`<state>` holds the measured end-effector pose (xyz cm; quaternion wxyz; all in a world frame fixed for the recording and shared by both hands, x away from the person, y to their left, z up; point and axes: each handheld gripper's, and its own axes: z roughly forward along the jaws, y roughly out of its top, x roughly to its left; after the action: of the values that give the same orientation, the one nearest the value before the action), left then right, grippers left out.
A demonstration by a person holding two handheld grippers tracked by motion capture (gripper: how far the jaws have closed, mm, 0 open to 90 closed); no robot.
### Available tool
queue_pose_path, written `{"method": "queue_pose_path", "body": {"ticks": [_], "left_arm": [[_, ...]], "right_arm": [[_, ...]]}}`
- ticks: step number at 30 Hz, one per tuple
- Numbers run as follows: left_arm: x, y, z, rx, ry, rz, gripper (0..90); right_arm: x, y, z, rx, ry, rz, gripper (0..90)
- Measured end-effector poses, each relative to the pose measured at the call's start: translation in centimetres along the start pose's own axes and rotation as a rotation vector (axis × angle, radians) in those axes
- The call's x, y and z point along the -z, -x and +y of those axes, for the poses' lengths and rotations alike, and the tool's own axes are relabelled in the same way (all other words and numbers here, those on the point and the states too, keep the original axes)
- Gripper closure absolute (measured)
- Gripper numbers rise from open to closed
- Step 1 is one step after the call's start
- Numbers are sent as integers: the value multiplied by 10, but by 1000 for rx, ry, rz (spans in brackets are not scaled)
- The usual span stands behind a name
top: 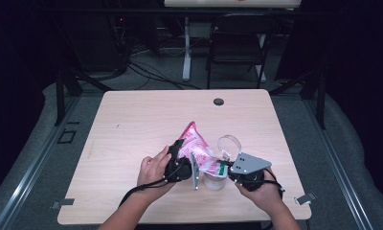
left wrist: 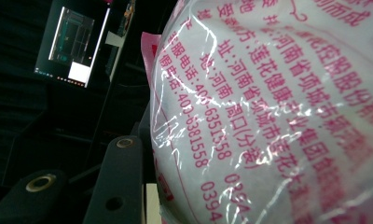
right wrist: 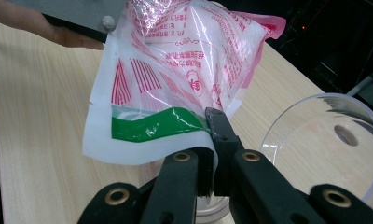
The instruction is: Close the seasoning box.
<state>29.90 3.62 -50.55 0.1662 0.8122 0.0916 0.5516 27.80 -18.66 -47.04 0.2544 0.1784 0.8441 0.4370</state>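
- High view: I had the left hand-held gripper (top: 180, 165) clamped around the body of the one pink-and-white printed bag (top: 195, 143), which was held tilted above the desk (top: 132, 129), its lower corner hanging over a clear cup (top: 214, 180) standing just in front of me. The right hand-held gripper (top: 238, 173) sat just beside that cup, at the bag's low corner. A clear round lid or second clear vessel (top: 229, 143) lay just behind it (I could not tell which). I judged the step in hand to be readying the bag to pour into the cup.
- Left gripper view: the bag (left wrist: 268, 112) bulged right against the lens, full of something white, with the left hand-held gripper's own black jaw at the bottom left, pressed against the bag's side. I counted one bag, no more.
- Right gripper view: the right hand-held gripper (right wrist: 211, 140) had its jaws drawn together, pinching the thin edge of the bag (right wrist: 184, 70) just by the green band (right wrist: 152, 125). The clear round piece (right wrist: 324, 140) lay on the desk (right wrist: 40, 121) to the side, and the rim of the cup (right wrist: 212, 207) peeked out below the jaws.
- Next move, as I judged it: keep the corner pinched, open or tear it there, and hold the opening over the cup's mouth (a slack grip could spill the contents on the desk).
- Count: one bag, one cup, one other clear round piece, two hand-held grippers.
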Motion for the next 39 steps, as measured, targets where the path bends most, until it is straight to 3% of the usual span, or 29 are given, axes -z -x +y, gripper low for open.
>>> {"method": "queue_pose_path", "body": {"ticks": [39], "left_arm": [[6,4,3,-50,21,20,600]], "right_arm": [[1,-3,-8,-16,-24,-4,896]]}}
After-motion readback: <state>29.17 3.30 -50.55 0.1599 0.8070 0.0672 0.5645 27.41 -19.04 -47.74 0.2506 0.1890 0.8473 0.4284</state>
